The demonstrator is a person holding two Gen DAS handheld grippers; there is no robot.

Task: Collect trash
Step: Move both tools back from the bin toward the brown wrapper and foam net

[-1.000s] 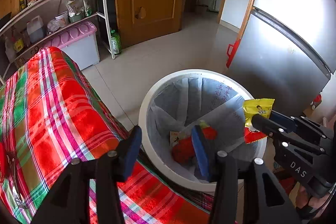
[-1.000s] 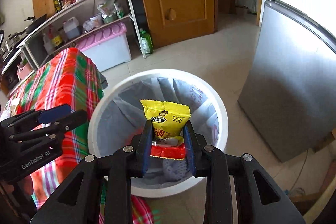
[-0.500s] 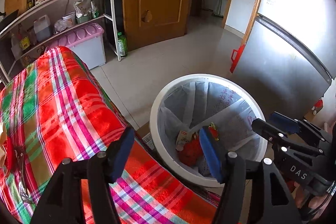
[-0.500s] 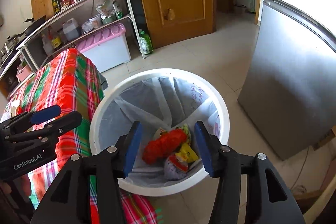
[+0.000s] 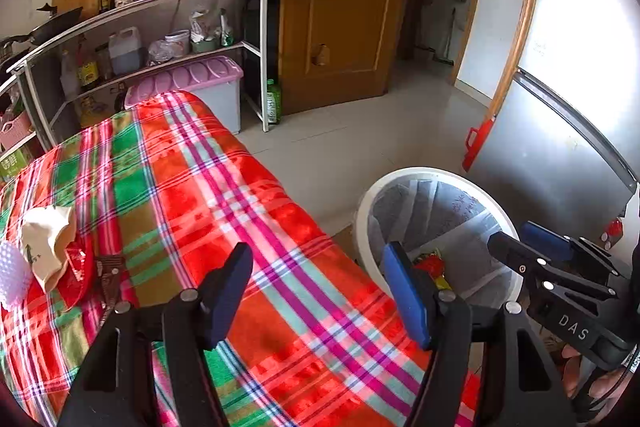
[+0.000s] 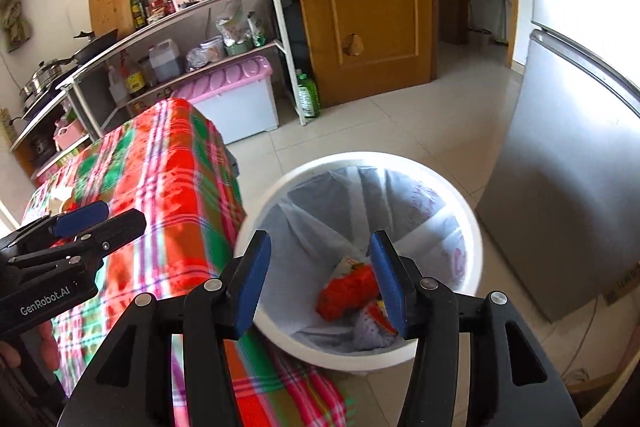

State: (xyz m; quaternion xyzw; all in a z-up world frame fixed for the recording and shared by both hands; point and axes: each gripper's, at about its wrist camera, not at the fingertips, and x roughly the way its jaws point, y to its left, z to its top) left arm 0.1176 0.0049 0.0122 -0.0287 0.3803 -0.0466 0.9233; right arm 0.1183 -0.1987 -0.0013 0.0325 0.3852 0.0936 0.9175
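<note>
Both tongs empty beside the round white plastic bin [image 6: 472, 223] with its grey liner.

The right gripper [image 6: 320, 277] hangs above the bin, jaws wide and holding nothing, placed where a drop would land inside; red and yellow crumpled wrappers [image 6: 352, 291] lie at the bin's bottom; the left gripper [image 5: 320, 293] stands just beside the bin, over the red, green and pink checked tablecloth [image 5: 192, 187], jaws likewise wide and empty, aimed, it seems, toward what is left; further along the cloth, well away from the bin, lie a cream crumpled paper scrap [image 5: 48, 239] and a red foil wrapper [image 5: 76, 275], probably the next pickings.
</note>
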